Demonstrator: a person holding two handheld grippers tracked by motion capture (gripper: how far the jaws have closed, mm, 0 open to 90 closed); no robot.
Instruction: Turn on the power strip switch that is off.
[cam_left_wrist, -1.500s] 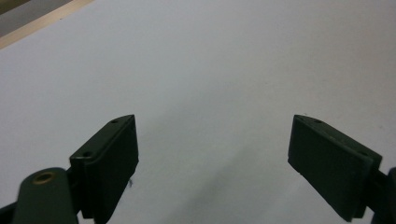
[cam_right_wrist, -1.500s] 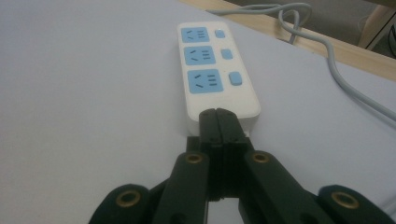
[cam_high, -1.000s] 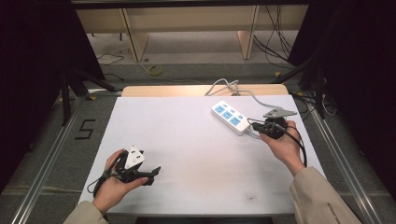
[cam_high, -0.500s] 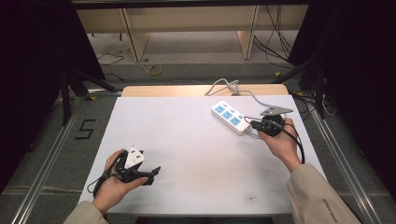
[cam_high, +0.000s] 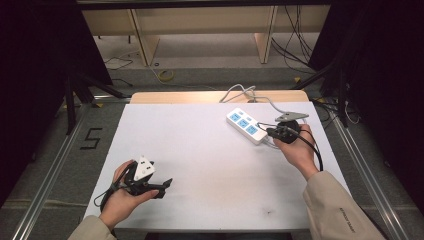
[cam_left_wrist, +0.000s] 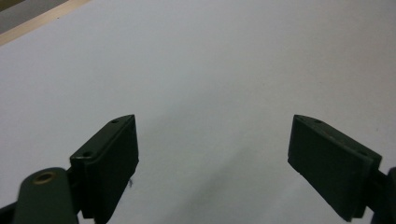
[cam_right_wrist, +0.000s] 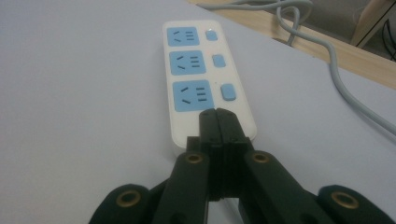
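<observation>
A white power strip (cam_high: 245, 125) with three blue sockets lies at the right of the white table; in the right gripper view the power strip (cam_right_wrist: 201, 79) runs away from me. My right gripper (cam_right_wrist: 217, 113) is shut with nothing between its jaws, its tips over the strip's near end, just below the nearest socket. From above, the right gripper (cam_high: 270, 132) sits at the strip's end in the person's hand. My left gripper (cam_high: 166, 183) rests near the table's front left, jaws wide open over bare table. In its own view the left gripper (cam_left_wrist: 212, 144) holds nothing.
The strip's grey cord (cam_right_wrist: 327, 56) loops off toward the wooden back edge (cam_high: 210, 96) of the table. The white table top (cam_high: 200, 165) spreads between the two hands. Shelving legs and loose cables stand on the floor behind the table.
The right hand has shifted slightly toward the back of the table, alongside the power strip's end. The left hand and its gripper have stayed put.
</observation>
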